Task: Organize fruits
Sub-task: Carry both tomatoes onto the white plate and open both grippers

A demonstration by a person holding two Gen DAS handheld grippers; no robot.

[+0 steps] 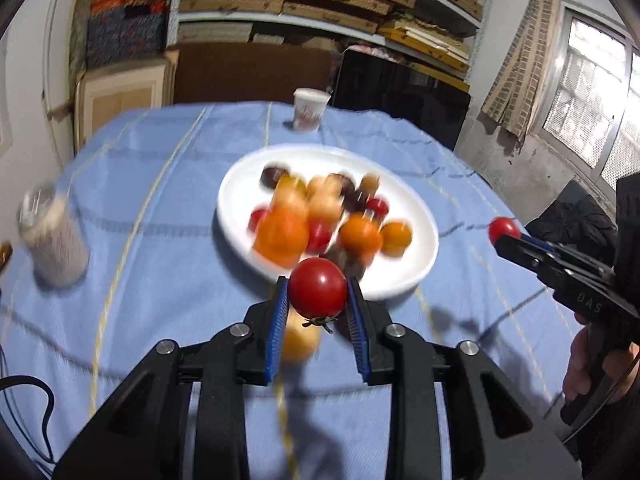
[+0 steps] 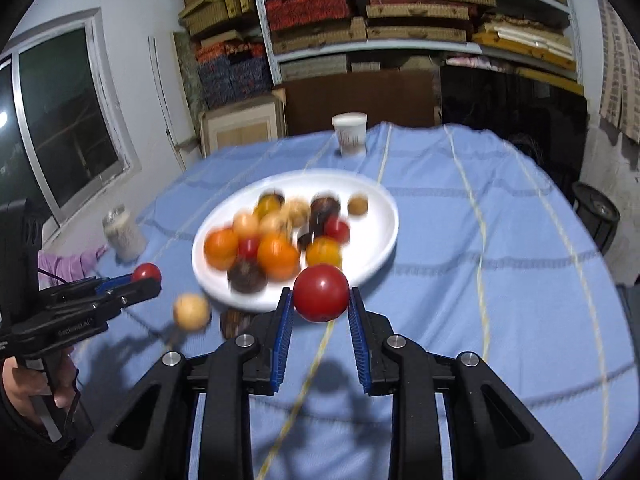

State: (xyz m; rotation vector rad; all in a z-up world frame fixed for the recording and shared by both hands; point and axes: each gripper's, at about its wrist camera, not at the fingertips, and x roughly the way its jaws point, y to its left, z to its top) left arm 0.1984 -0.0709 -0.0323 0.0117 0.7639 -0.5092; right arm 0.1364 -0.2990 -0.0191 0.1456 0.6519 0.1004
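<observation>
Blue tablecloth (image 1: 168, 184); "DAS" on right gripper (image 1: 505, 239)

We see a blue cloth (image 2: 460, 240) with pale yellow stripes covering the surface. A white paper cup (image 1: 310, 109) stands at its far edge, and a glass jar (image 1: 54, 236) sits off to the left. Behind, shelves (image 2: 420, 12) hold stacked flat boxes; a window (image 1: 592, 92) lights the wall.

Tablecloth (image 1: 168, 208): light blue, pale yellow and darker blue stripes. Plate (image 1: 236, 196): white. Fruits on it: orange (image 1: 280, 236), red, dark brown, tan. Held tomatoes (image 1: 318, 288) (image 2: 321, 293): red. Gripper pads (image 1: 278, 332): blue; gripper bodies black. Cup (image 1: 309, 110): white, reddish print.
</observation>
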